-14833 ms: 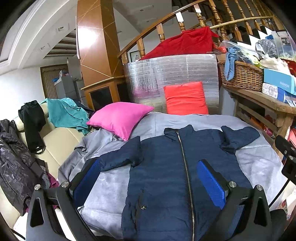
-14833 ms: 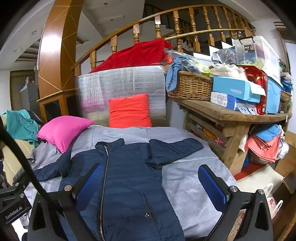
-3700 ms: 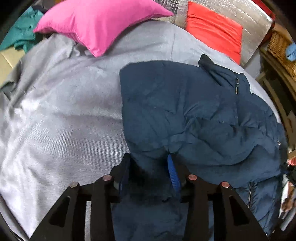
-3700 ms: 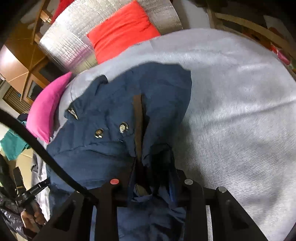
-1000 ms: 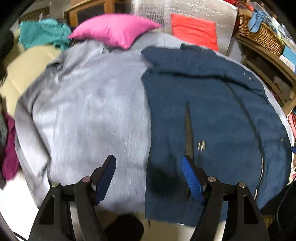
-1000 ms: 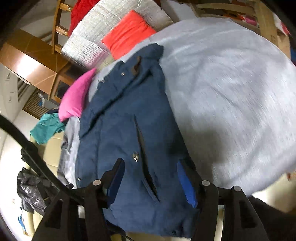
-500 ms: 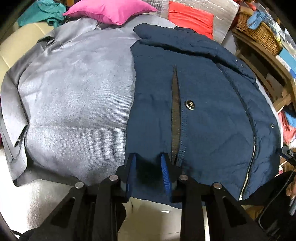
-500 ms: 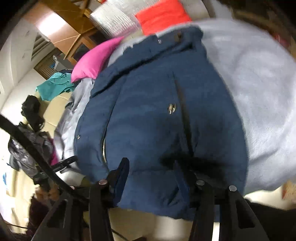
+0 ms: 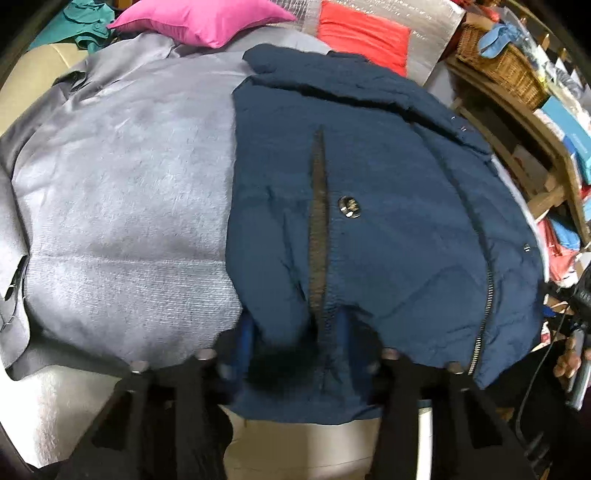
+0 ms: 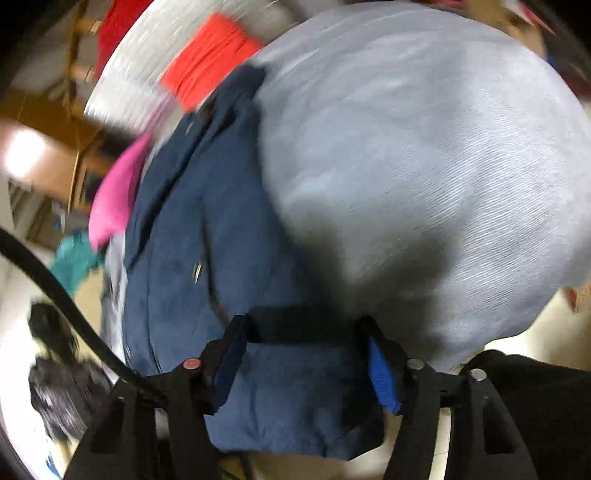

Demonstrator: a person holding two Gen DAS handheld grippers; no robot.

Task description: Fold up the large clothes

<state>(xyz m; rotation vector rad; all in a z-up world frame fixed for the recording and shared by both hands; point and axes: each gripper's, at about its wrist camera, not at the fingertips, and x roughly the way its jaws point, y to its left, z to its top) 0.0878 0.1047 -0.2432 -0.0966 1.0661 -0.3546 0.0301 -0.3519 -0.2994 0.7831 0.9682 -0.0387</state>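
Observation:
A navy padded jacket (image 9: 388, 206) lies folded lengthwise on a grey cloth-covered table (image 9: 122, 206), its hem hanging over the near edge. My left gripper (image 9: 293, 332) is shut on the jacket's hem beside a dark pocket slit. In the blurred right wrist view the jacket (image 10: 207, 236) runs along the left of the grey table (image 10: 424, 166). My right gripper (image 10: 306, 354) straddles the jacket's near hem with its jaws still apart.
A pink pillow (image 9: 199, 18) and a red cushion (image 9: 365, 33) lie at the table's far side. A wooden shelf with a wicker basket (image 9: 498, 62) stands on the right. The other hand and gripper show at the right edge (image 9: 576, 332).
My left gripper has closed onto the jacket's hem and moved in closer. My right gripper has swung over the hem's right side; its view is motion-blurred.

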